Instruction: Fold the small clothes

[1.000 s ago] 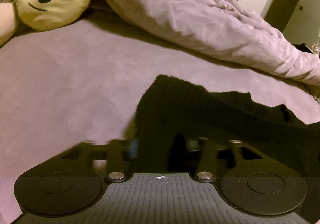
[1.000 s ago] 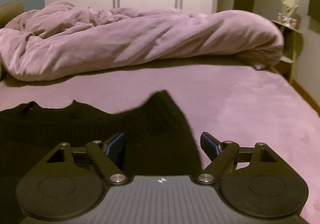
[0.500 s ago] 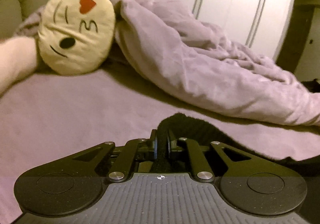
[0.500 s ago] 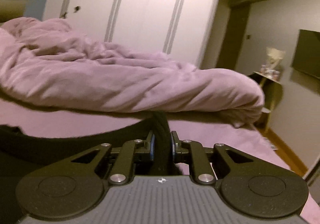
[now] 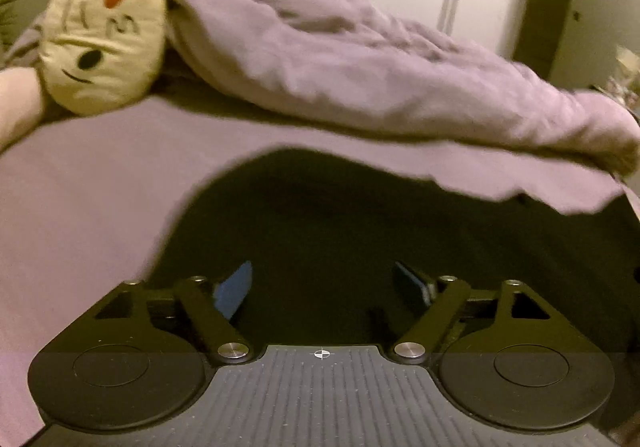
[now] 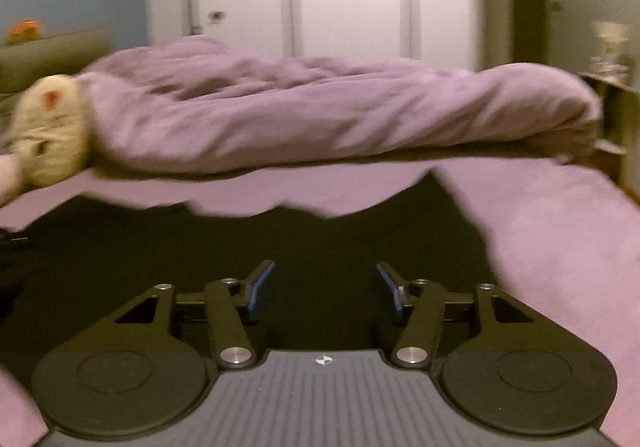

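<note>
Your left gripper hovers over the black garment, which lies spread on the mauve bed; its fingers have just been opening and now stand wide apart, with only the dark cloth lying below the gap and nothing pinched. Your right gripper shows the same: its blue-padded fingers have just been opening and stand apart, less widely than the left ones, clear of the garment beneath them. The left wrist view gives you the garment's rounded left edge against the bed, and a sharp look at the yellow face cushion with its red heart, resting against the rumpled mauve duvet. The right wrist view is blurred, but it alone shows the garment's right edge rising to a peak near the duvet, the bare bed to the right of it, and a small shelf by the wall. Both views show white wardrobe doors behind the bed.
</note>
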Demonstrator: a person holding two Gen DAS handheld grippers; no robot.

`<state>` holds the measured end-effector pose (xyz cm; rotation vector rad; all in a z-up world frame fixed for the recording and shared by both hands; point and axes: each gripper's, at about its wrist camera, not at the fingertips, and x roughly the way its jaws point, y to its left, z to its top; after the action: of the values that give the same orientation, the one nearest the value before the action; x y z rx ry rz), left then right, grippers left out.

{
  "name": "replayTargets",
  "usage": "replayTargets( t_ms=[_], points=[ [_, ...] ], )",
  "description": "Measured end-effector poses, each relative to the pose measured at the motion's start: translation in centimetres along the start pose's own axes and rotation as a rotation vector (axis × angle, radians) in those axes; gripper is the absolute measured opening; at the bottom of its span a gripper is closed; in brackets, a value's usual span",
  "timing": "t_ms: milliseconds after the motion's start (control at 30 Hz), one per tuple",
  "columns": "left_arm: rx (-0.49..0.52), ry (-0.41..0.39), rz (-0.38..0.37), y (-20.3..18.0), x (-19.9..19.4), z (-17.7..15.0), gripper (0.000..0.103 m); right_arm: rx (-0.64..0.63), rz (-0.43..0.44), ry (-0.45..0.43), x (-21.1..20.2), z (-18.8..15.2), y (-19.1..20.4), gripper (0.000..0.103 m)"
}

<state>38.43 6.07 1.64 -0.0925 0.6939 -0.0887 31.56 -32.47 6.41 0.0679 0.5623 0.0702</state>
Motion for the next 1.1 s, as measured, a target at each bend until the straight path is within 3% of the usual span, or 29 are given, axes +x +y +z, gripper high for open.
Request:
replayTargets(
  t_ms=[67, 200, 367, 533, 600, 700, 767, 800, 967, 1100],
  points=[
    [0.060, 0.057, 0.022, -1.6, 0.9, -1.1, 0.087, -0.002, 0.051, 0.015, -0.2, -1.4, 0.7, 0.066],
    [0.187, 0.076, 0.107, -3.5, 2.1, -2.4, 0.088, 0.022, 0.038, 0.111, 1.4, -3.7, -1.0, 0.067],
    [0.150, 0.110, 0.128, -3.4, 1.7, -1.8, 0.088, 0.065, -0.049, 0.115, 0.0, -4.3, -4.4, 0.065],
    [0.129, 0.127, 0.145, -3.2, 0.8, -1.7, 0.088, 0.008, -0.142, 0.130, -1.9, -5.3, -5.9, 0.065],
    [0.113, 0.138, 0.147, -3.0, 0.3, -1.7, 0.088, 0.080, -0.200, 0.151, -2.5, -5.4, -7.6, 0.066],
    [0.094, 0.137, 0.153, -2.6, -0.7, -1.4, 0.088, 0.171, -0.200, 0.160, -3.7, -5.3, -8.8, 0.066],
    [0.062, 0.125, 0.159, -2.1, -1.9, -1.5, 0.089, 0.157, -0.285, 0.167, -4.5, -5.0, -8.5, 0.085],
    [0.043, 0.123, 0.158, -1.7, -2.5, -1.6, 0.090, 0.169, -0.316, 0.164, -5.1, -5.1, -8.6, 0.086],
    [-0.037, 0.140, 0.133, 0.0, -5.1, -3.4, 0.090, 0.468, -0.163, 0.144, -7.5, -6.7, -11.2, 0.086],
    [0.002, 0.157, 0.120, -0.6, -6.1, -4.7, 0.090, 0.673, -0.082, 0.129, -7.5, -8.7, -13.0, 0.086]
  ],
)
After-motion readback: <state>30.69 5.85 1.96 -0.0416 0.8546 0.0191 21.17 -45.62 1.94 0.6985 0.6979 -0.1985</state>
